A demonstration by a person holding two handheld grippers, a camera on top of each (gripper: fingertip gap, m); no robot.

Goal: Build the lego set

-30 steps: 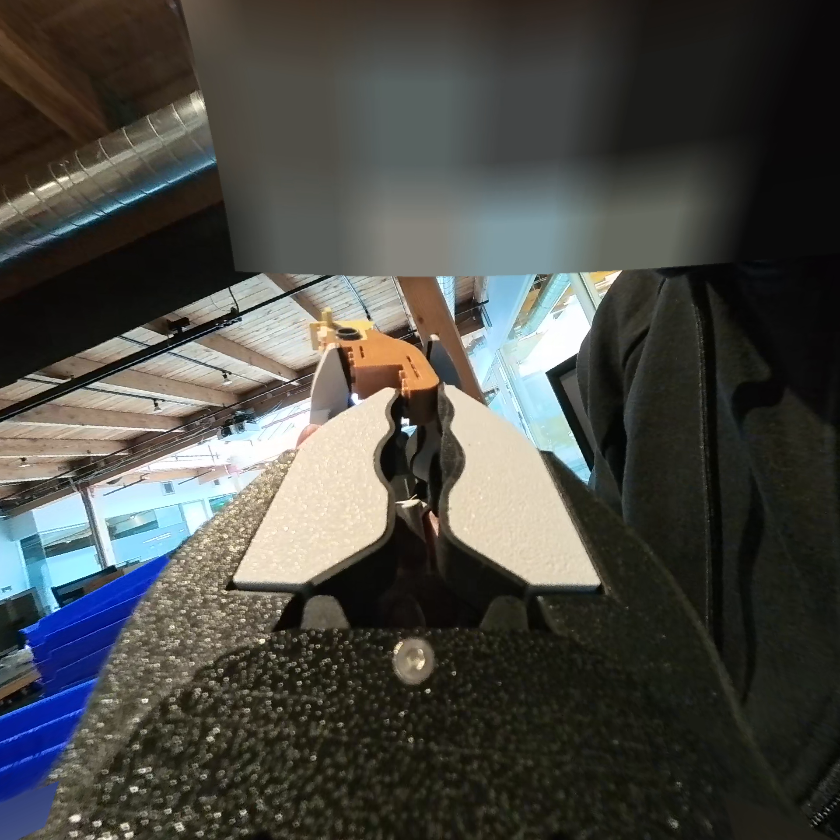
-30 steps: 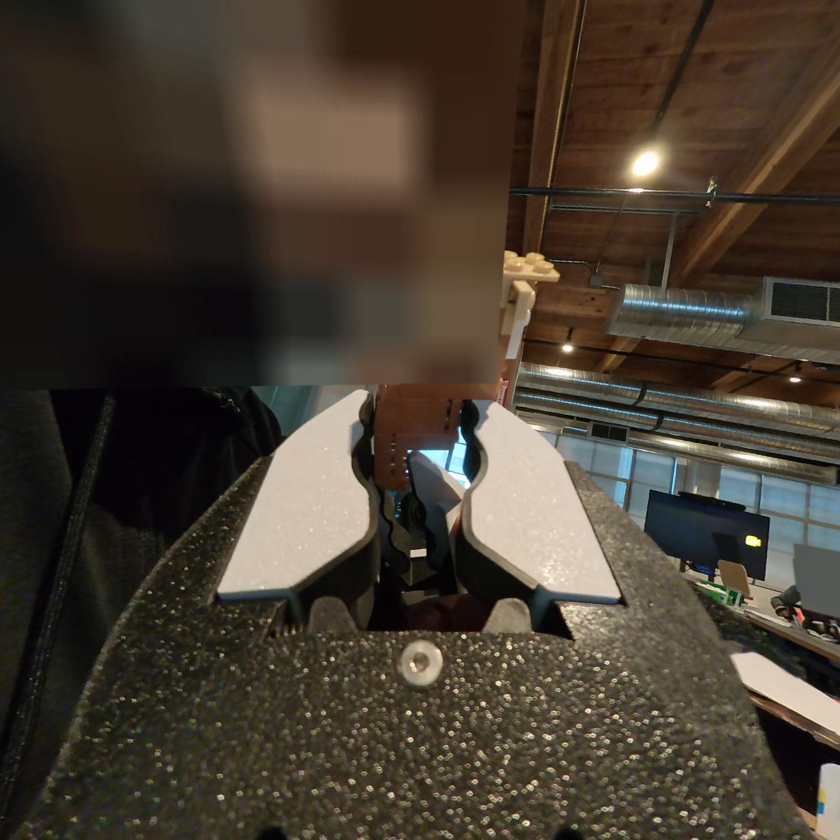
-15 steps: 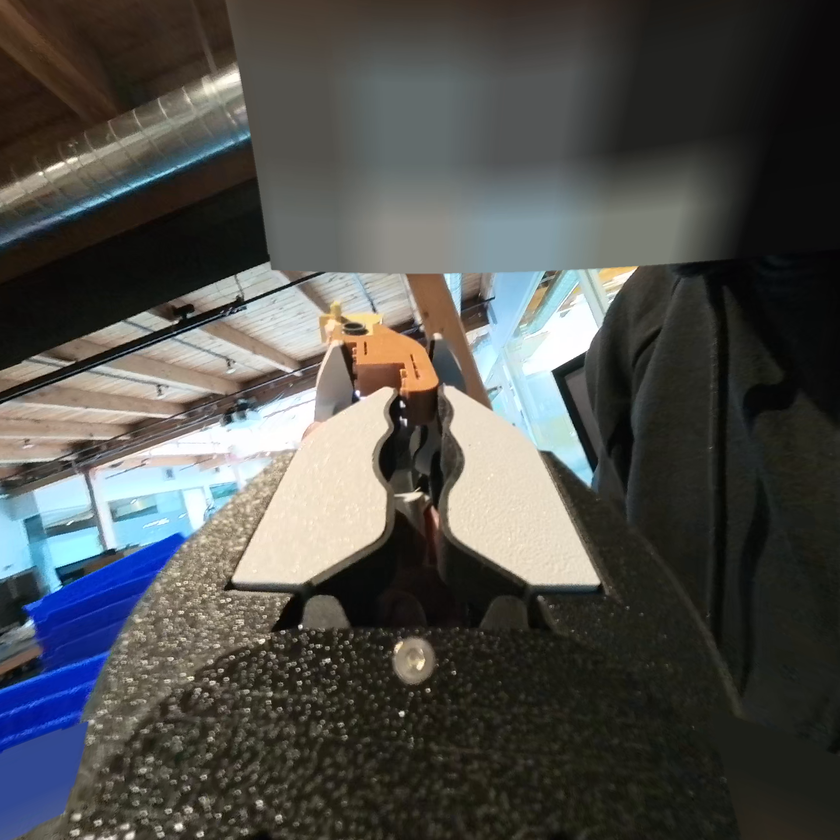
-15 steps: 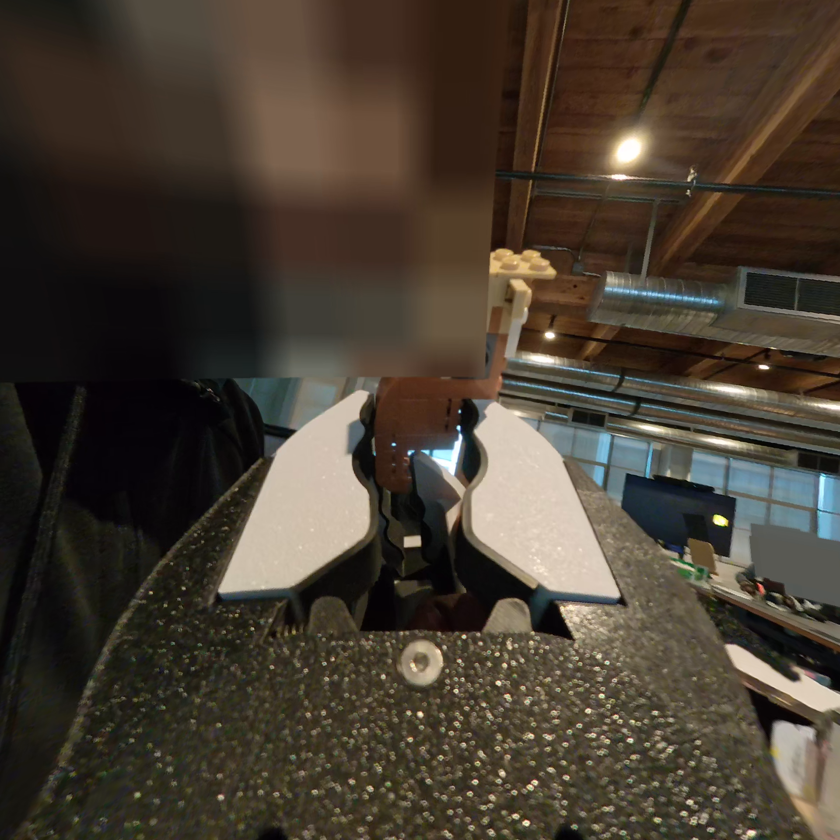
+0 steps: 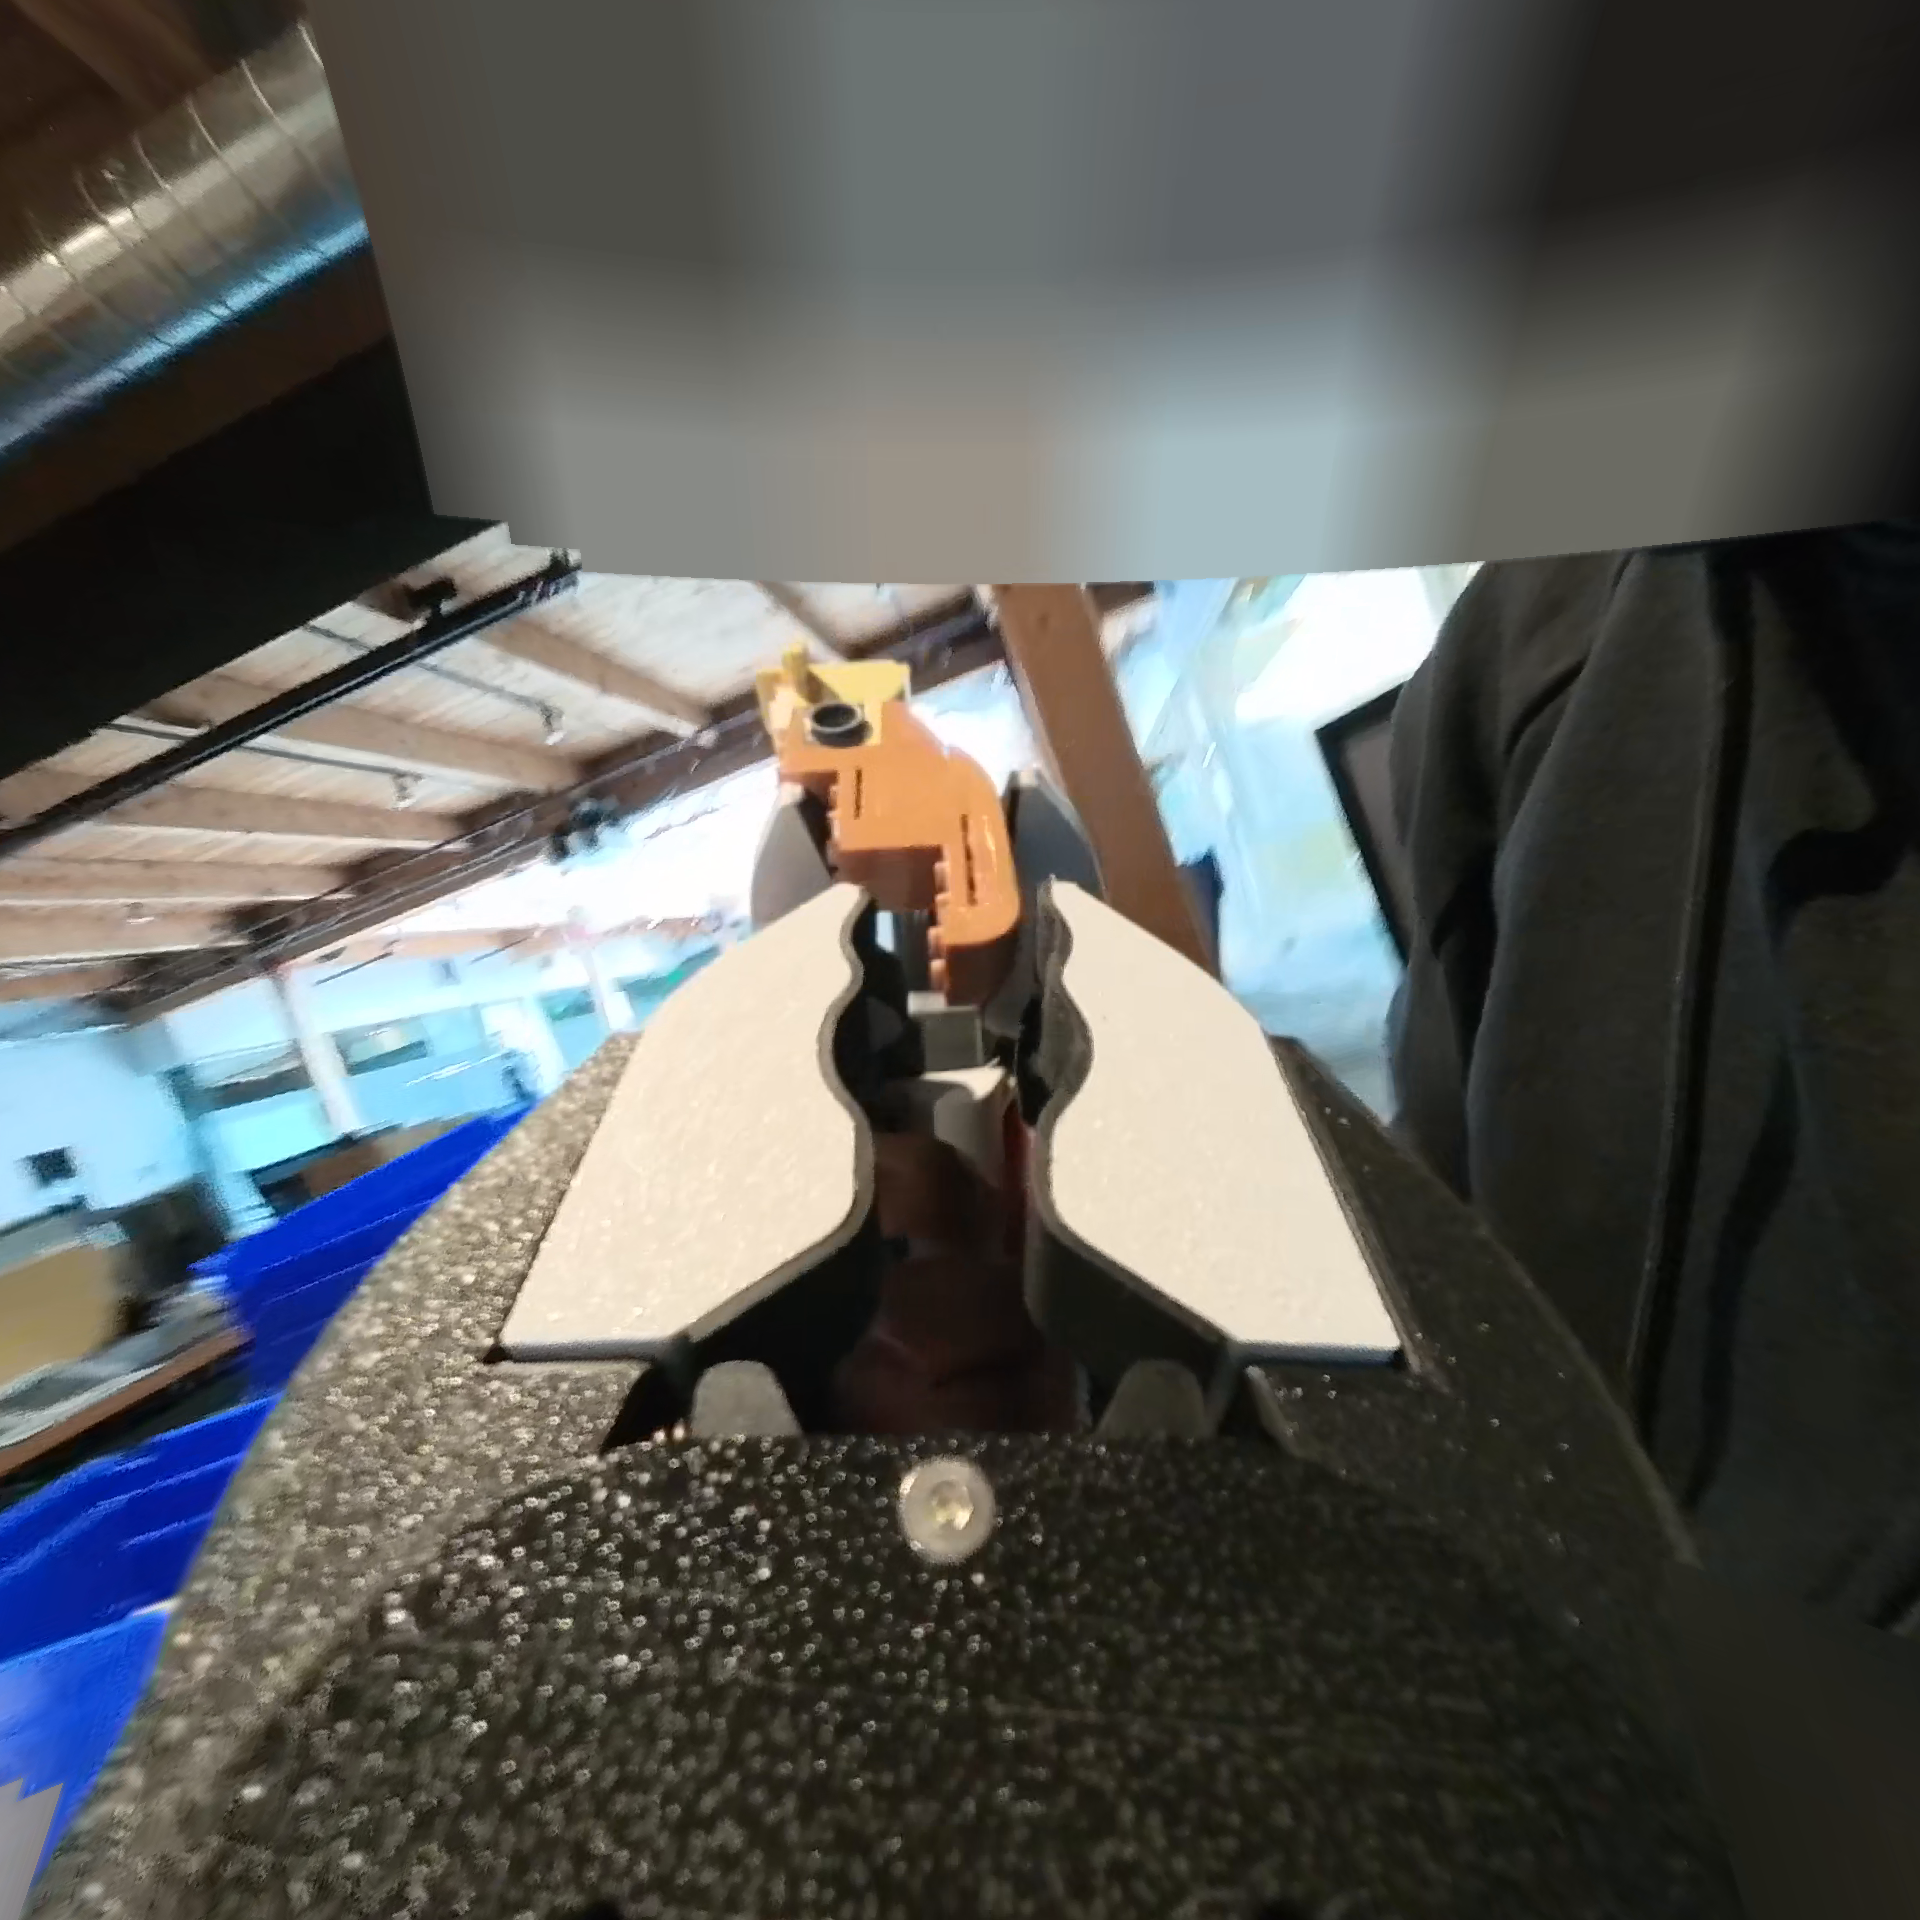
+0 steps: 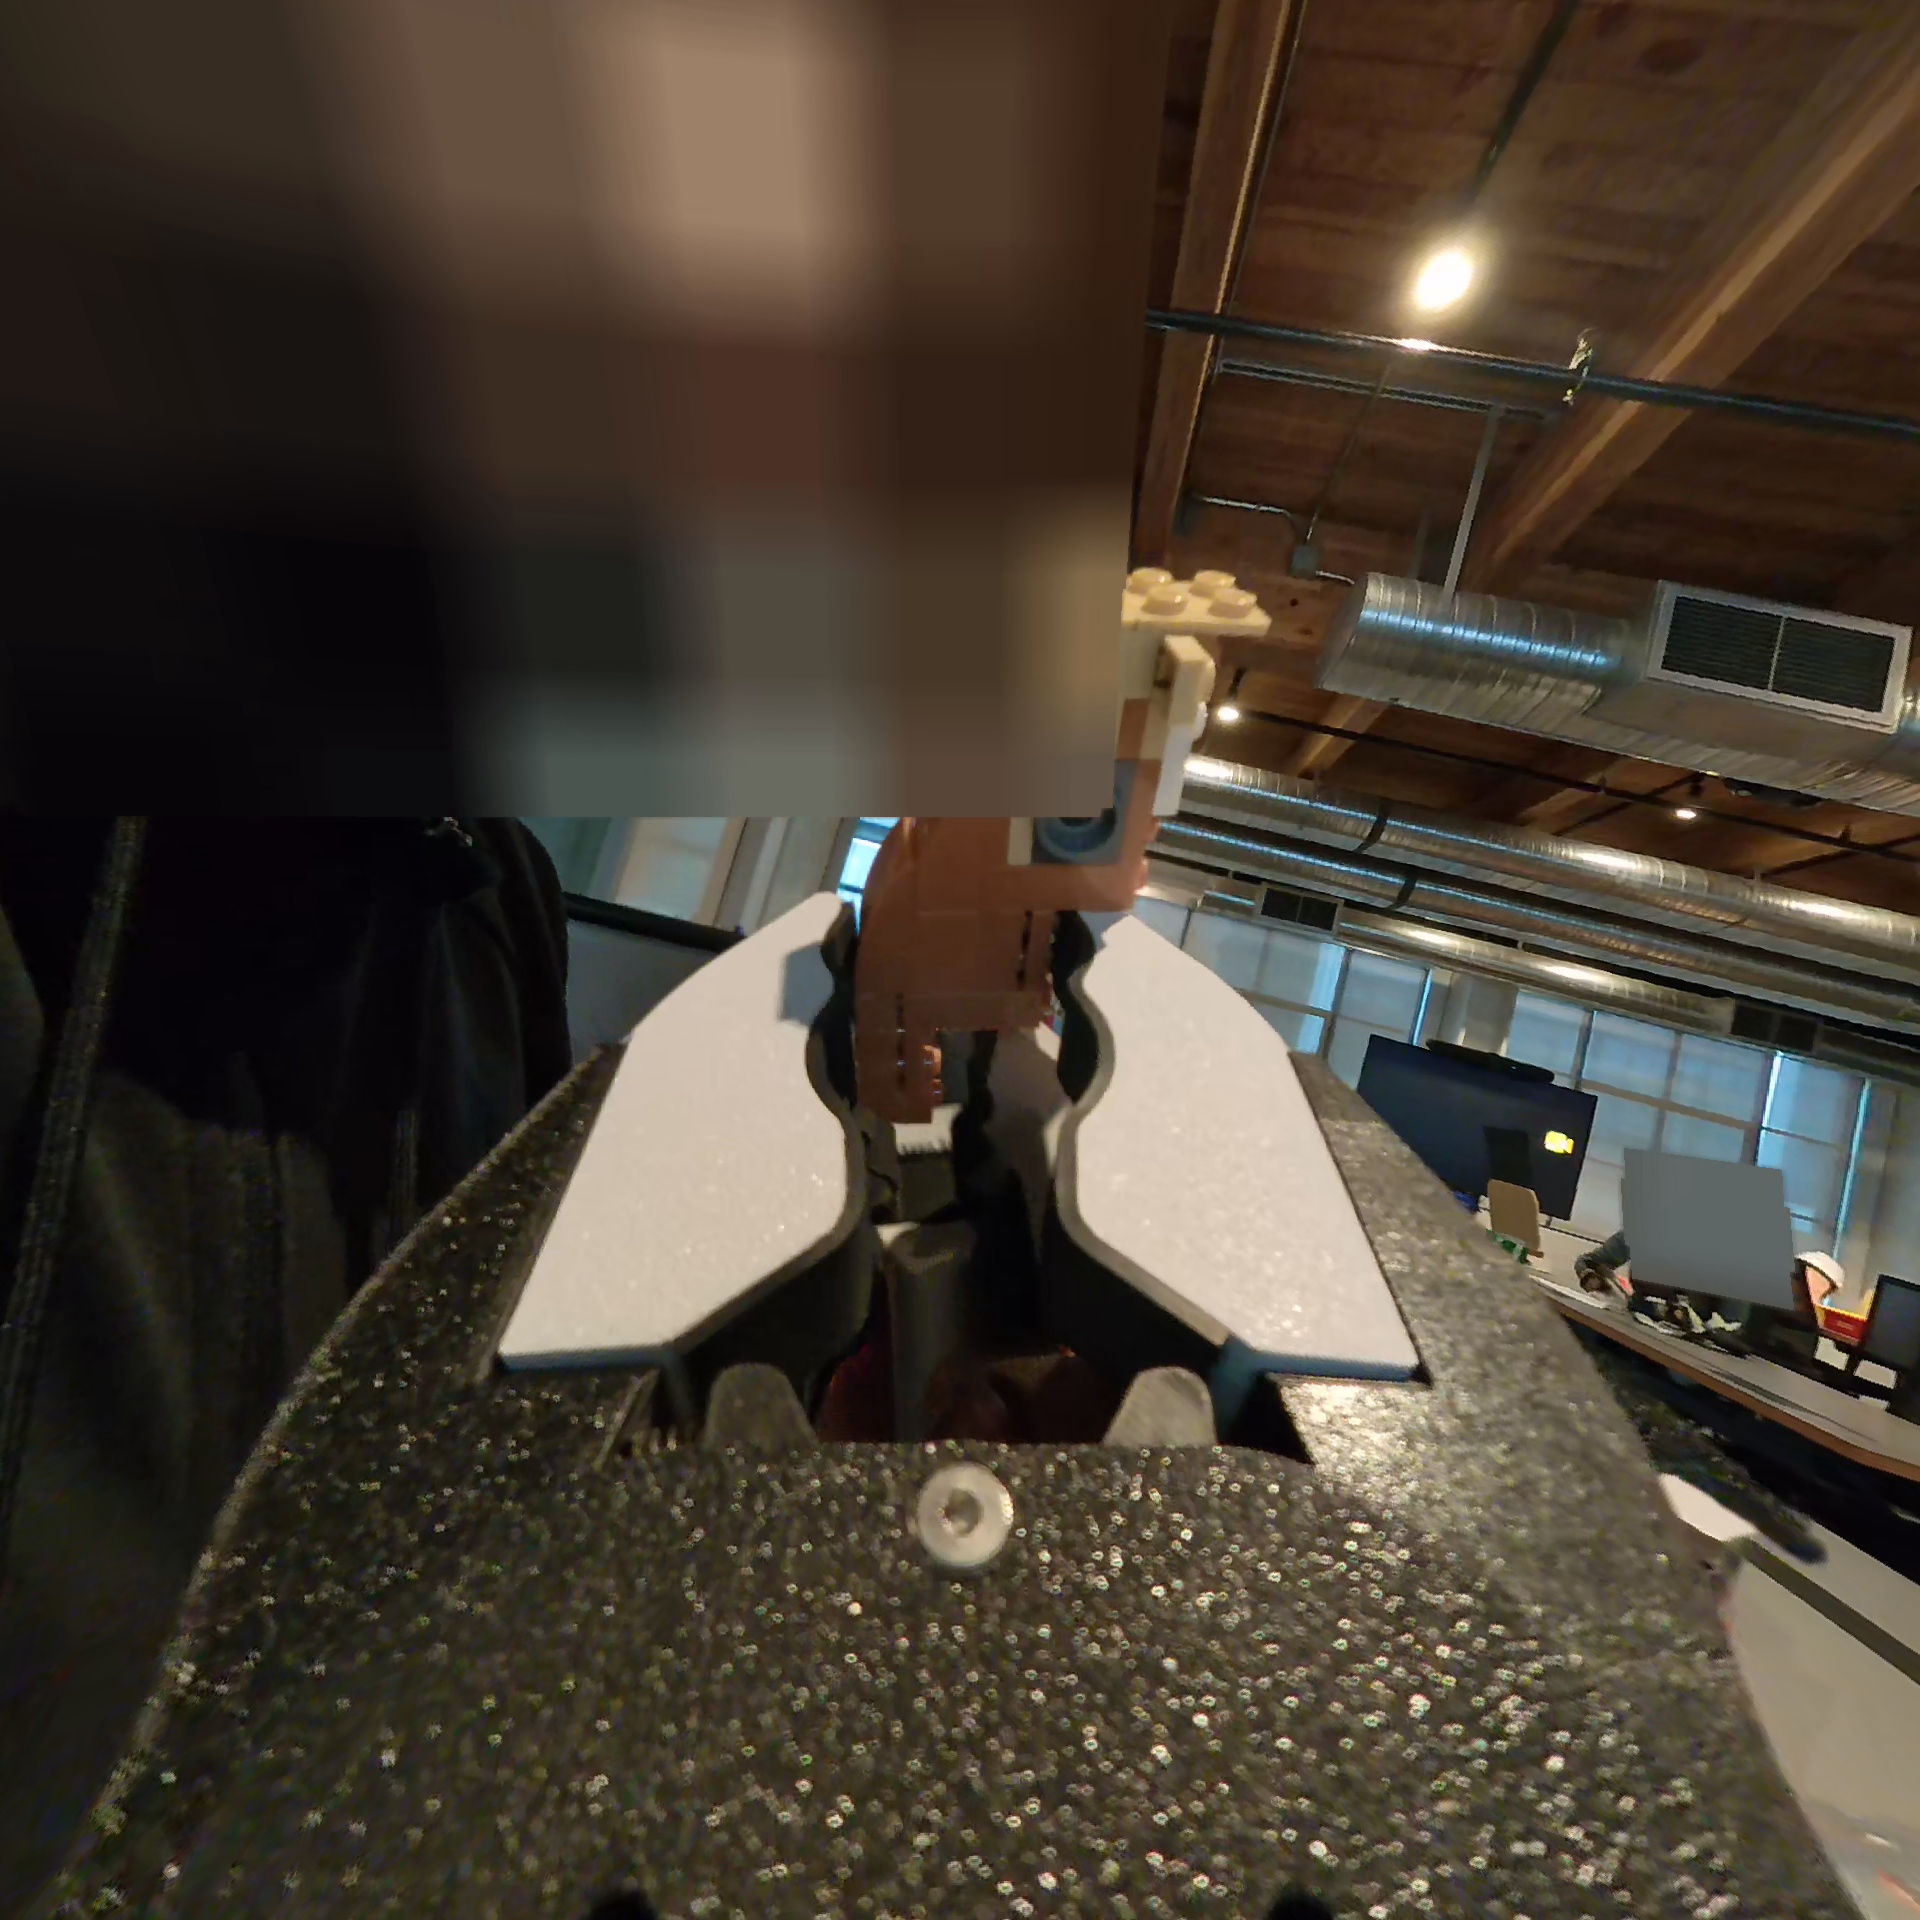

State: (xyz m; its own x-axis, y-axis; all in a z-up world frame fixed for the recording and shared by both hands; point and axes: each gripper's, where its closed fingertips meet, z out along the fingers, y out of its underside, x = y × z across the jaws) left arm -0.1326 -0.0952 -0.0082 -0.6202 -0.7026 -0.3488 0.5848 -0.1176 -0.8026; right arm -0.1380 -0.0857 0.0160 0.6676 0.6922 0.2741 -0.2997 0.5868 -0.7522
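Both grippers point up toward the ceiling and meet on one small lego model. In the left wrist view the model is orange-brown with a black round hole and a yellow piece on top. My left gripper is shut on its lower end. The other gripper's grey fingers flank the model from behind. In the right wrist view the model is brown with a blue-grey part and a tan studded plate on top. My right gripper is shut on it. A blurred patch hides part of the model.
A person's dark jacket is close on the right of the left wrist view and on the left of the right wrist view. Blue bins lie low left. A desk with a monitor and ceiling ducts lie right. Both grippers' tips are close together, under 4 cm apart.
Both grippers have swung together with the model still held. More of the model now shows above the right gripper's fingers, and it sits more tilted in the left wrist view.
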